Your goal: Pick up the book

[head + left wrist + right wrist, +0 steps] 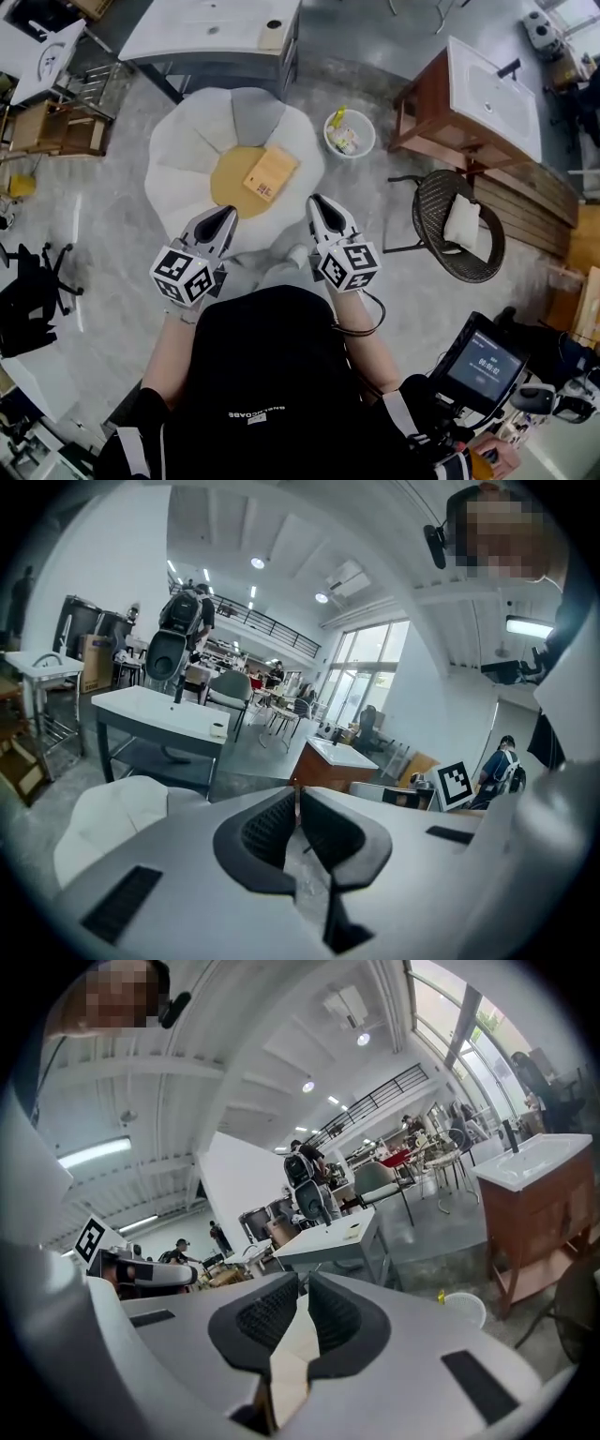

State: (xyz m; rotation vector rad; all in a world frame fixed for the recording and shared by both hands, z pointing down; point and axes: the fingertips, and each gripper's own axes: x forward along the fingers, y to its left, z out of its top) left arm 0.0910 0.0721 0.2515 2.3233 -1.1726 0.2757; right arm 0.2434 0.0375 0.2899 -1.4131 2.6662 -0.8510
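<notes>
Book (271, 173), tan and rectangular, lies on the yellow centre of a white flower-shaped padded table (183, 155). Nearer, the grey left gripper (228, 213) and right gripper (316, 201) hover apart from it, both closed and empty.

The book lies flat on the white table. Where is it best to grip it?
Probably the near corner of the book, from the person's side: it lies flat and turned, that corner nearest the right gripper, whose jaws are shut.
</notes>
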